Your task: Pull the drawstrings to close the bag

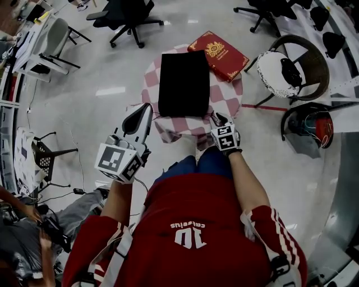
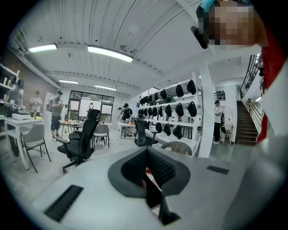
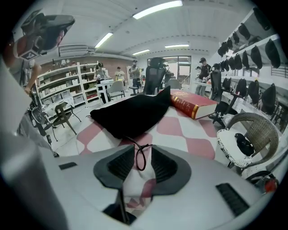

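Observation:
A flat black drawstring bag [image 1: 184,83] lies on a small round table under a red-and-white checked cloth [image 1: 225,96]. In the right gripper view the bag [image 3: 130,114] is just ahead, and its thin dark drawstring [image 3: 133,141] loops between the jaws. My right gripper [image 3: 141,151] is open around that loop, with the pads not pressing on it. In the head view the right gripper [image 1: 216,117] sits at the bag's near right corner. My left gripper [image 1: 145,110] is raised off the table's near left edge. It is shut [image 2: 146,151] with nothing in it, and points out into the room.
A red book [image 1: 217,55] lies at the table's far right, partly over the edge, also seen past the bag [image 3: 193,104]. A wicker chair [image 1: 291,67] stands to the right, an office chair [image 1: 129,17] beyond the table, and a black stool [image 1: 47,157] to the left.

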The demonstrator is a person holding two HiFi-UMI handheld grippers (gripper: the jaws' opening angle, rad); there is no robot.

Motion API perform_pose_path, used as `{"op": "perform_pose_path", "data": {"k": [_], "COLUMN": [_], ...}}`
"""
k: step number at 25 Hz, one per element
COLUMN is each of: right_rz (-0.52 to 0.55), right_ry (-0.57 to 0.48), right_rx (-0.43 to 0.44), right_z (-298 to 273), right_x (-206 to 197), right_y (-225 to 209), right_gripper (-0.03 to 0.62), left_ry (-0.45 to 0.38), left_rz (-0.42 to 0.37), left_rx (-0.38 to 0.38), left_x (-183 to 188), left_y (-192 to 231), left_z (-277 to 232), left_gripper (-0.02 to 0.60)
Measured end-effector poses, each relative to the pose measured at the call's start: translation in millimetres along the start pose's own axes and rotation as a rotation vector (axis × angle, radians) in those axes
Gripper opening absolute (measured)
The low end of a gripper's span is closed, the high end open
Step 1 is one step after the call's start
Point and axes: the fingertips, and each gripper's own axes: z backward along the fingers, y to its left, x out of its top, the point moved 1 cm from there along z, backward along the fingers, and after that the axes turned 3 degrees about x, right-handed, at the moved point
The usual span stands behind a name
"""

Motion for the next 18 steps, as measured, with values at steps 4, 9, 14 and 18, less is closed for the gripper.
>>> {"op": "perform_pose_path", "data": {"k": [4, 9, 14, 18], "right_rz": [0.027, 0.053, 0.079, 0.083], "right_ry": [0.007, 0.034, 0.053, 0.039], "right_rx": [-0.007, -0.029, -0.043, -0.046], "right_z": [-13, -17, -18, -14], "right_x": [-1, 3, 4, 12], "right_y": [-3, -8, -8, -9], "right_gripper": [0.110, 0.071, 0.036, 0.018], "left_ry": [0.000, -0.014, 0.000, 0.000], "left_rz": [0.003, 0.000, 0.026, 0.037], "left_rx": [0.009, 0.022, 0.051, 0.065], "left_x": [3, 8, 8, 11], "left_y": [5, 13, 24, 29], "left_z": [-5, -6, 0, 2], "left_gripper": [0.008, 0.008, 0.008, 0.008]}}
